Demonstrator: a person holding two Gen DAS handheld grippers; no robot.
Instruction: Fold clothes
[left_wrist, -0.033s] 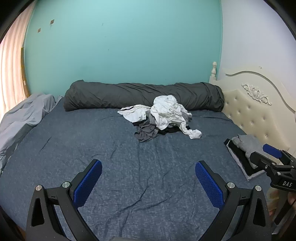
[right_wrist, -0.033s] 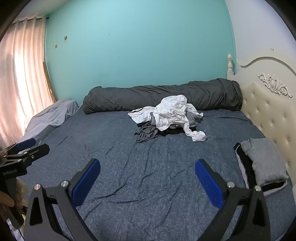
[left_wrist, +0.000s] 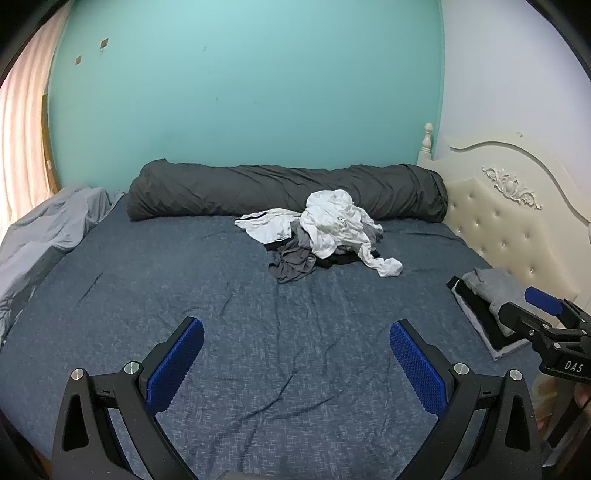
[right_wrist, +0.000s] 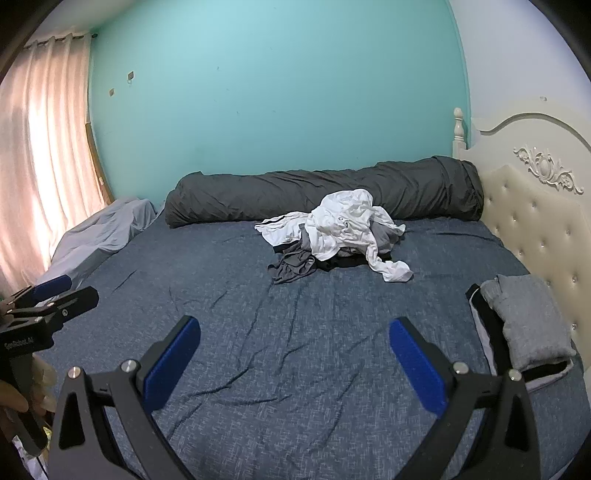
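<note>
nearest: left hand-held gripper (left_wrist: 296, 363) and right hand-held gripper (right_wrist: 294, 360), both spread wide, holding nothing, level over the bed (right_wrist: 258, 332). further right, against the headboard (right_wrist: 535, 221): stack of folded clothes (right_wrist: 524, 325), closer to the right one. straight ahead, well apart from both: heap of crumpled clothes (right_wrist: 340, 236), stretched left to right, roughly midway between them, just before the dark roll of bedding (right_wrist: 295, 195).
</note>
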